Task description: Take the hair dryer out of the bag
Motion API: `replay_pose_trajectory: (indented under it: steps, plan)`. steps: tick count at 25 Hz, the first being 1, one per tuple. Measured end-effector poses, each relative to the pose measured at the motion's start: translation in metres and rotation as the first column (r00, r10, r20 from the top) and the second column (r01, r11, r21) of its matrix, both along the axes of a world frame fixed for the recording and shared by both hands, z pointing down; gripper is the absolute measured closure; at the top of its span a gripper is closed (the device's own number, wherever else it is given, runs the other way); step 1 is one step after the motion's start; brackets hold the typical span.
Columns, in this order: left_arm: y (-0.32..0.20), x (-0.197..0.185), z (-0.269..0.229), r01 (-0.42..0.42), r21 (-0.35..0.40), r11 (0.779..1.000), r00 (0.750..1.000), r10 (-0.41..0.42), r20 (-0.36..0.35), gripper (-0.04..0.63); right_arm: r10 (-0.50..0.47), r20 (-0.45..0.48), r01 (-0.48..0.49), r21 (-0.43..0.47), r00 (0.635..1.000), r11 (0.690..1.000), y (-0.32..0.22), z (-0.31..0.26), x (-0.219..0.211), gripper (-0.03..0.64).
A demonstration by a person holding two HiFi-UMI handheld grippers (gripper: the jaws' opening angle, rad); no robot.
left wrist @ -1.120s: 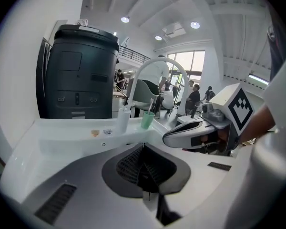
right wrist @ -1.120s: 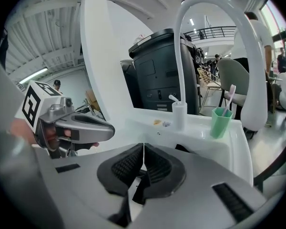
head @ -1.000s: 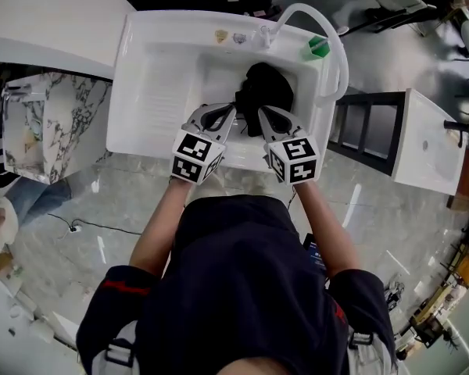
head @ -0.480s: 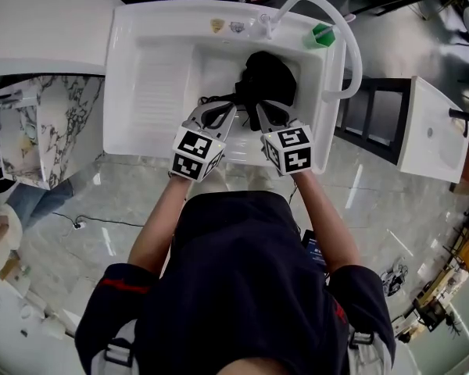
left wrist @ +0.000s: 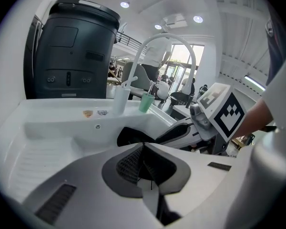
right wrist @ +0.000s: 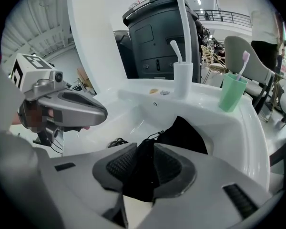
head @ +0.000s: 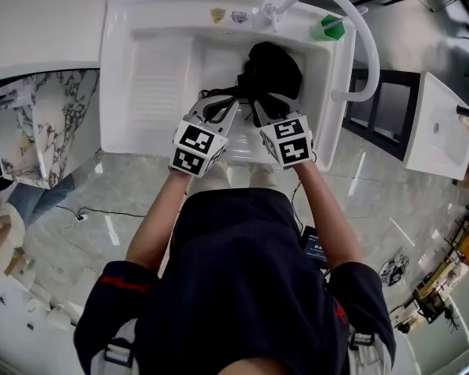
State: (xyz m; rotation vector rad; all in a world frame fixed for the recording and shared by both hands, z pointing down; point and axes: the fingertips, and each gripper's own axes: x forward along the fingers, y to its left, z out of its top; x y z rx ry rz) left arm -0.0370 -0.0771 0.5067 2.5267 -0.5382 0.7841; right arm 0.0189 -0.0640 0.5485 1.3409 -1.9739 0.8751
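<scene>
Bag [head: 273, 65], black, soft and slumped, lies in the 3 o'clock half of the white sink [head: 148, 76]; no hair dryer shows outside it. Both forearms reach forward side by side, the grippers tilted down into the basin with their tips converging toward 12 o'clock on the bag's near edge. The left gripper [head: 221, 106] is pinched tight on a thin black cord [left wrist: 147, 174]. The right gripper [head: 262, 109] has just been opening; its jaws stand partly apart with bag fabric between them.
</scene>
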Motion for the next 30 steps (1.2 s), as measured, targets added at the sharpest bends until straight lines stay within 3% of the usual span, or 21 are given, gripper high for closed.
replay_pose_trajectory:
  steps: [11,16,24,30]
  plan:
    - [0.000,-0.008,0.021,0.005,-0.033,0.999,1.000,-0.004,0.031,0.577,-0.107,-0.118,0.102,-0.048,0.987,0.994,-0.001,0.031,-0.013,0.417]
    - [0.000,-0.006,0.022,0.001,-0.036,0.999,1.000,0.000,0.028,0.577,-0.114,-0.096,0.109,-0.061,0.989,0.992,0.001,0.032,-0.021,0.379]
    - [0.001,-0.010,0.025,0.004,-0.040,0.999,1.000,-0.003,0.031,0.577,-0.113,-0.102,0.109,-0.048,0.988,0.993,0.004,0.035,-0.035,0.353]
    - [0.001,-0.011,0.028,-0.006,-0.040,0.999,0.999,0.008,0.040,0.577,-0.107,-0.166,0.100,-0.052,0.980,0.994,0.002,0.046,-0.026,0.351]
